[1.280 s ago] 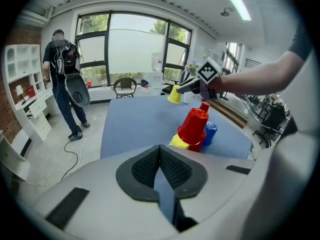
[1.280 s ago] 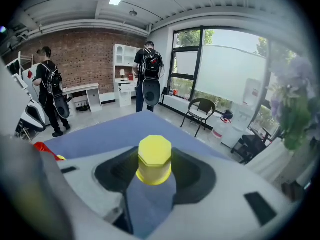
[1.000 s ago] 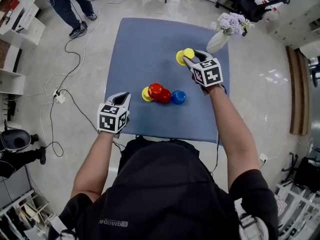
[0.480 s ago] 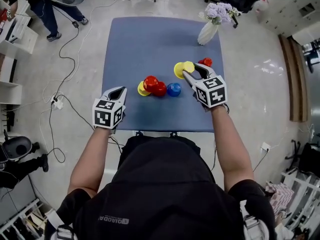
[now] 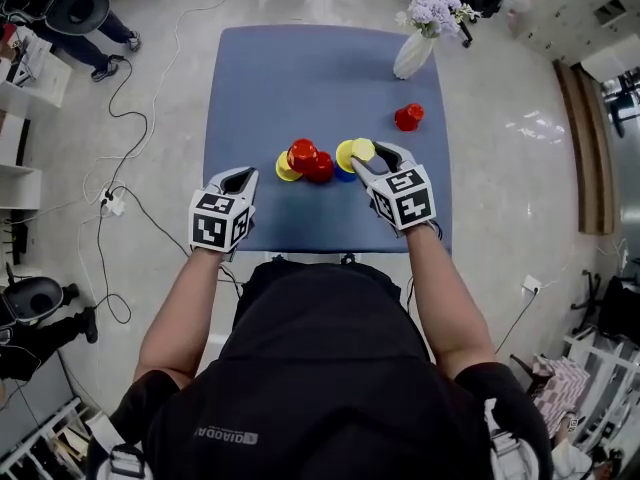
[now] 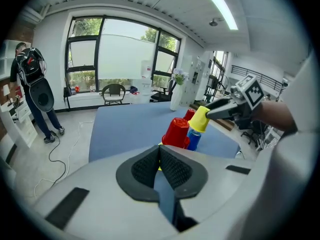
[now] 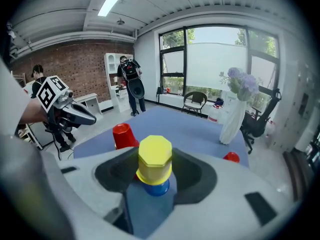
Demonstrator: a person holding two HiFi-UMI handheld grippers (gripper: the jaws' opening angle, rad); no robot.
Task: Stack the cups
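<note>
Right hand-held gripper clamps yellow cup over blue cup.

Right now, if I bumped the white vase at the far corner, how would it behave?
The white vase looks tall with flowers spreading above it, so it would probably tip rather than slide. It stands close to the table edge, so it might fall off. It looks hard, possibly breakable.

Yellow cup, blue cup, red cup
</note>
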